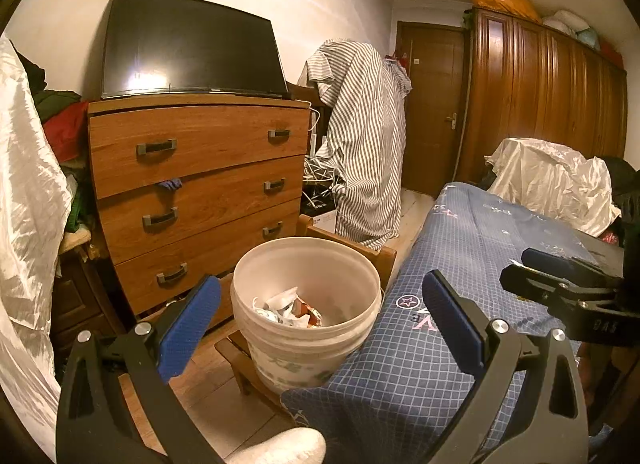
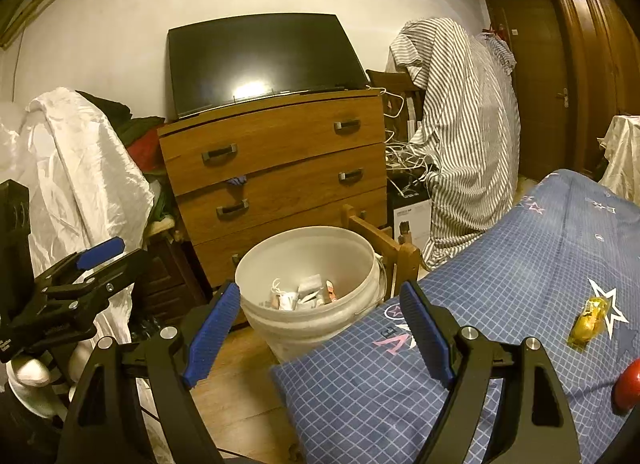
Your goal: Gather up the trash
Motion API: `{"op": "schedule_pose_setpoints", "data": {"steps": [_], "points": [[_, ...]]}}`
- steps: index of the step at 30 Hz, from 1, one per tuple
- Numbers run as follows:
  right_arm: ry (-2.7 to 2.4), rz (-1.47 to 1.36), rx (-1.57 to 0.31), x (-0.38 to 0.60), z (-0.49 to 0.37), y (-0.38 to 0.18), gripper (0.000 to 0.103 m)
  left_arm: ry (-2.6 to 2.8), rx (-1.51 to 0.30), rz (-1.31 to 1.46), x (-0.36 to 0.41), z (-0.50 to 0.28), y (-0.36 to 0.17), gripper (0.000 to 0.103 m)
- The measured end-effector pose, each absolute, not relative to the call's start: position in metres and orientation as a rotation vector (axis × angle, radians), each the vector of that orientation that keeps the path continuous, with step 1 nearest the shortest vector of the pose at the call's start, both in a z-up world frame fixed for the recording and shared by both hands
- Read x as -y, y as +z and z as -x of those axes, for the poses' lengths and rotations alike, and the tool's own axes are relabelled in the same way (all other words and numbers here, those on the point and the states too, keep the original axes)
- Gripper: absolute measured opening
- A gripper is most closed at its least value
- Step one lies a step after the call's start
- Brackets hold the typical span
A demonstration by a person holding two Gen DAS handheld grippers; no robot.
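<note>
bucket (image 2: pixel 310 264) ahead of right gripper (image 2: pixel 320 328) | jaws apart, empty

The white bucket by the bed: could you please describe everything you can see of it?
The white bucket is a round, open-topped pail that looks like plastic, with ridged bands below its rim and a faded pattern low on its wall. It stands upright on a low wooden frame, between the dresser and the bed, whose blue checked cover reaches its side. Crumpled paper and wrappers lie at its bottom. Neither gripper touches it.
</note>
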State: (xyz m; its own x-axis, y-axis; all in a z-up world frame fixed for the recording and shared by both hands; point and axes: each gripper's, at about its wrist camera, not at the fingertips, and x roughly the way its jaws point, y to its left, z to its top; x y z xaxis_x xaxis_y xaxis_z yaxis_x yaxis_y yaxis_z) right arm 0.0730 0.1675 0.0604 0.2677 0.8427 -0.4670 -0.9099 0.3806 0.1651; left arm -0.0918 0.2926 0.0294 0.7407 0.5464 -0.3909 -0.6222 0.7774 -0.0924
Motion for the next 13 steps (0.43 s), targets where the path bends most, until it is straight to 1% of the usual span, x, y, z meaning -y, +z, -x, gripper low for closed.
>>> {"op": "schedule_pose_setpoints", "data": {"steps": [8, 13], "points": [[1.194, 0.146, -0.543, -0.174, -0.079, 0.059, 0.082, 0.651, -0.374, 0.231, -0.304, 0.081, 0.030, 0.097], [1.190, 0.143, -0.545, -0.175, -0.081, 0.058, 0.084, 0.650, -0.391, 0.233, -0.306, 0.078, 0.025, 0.097]]}}
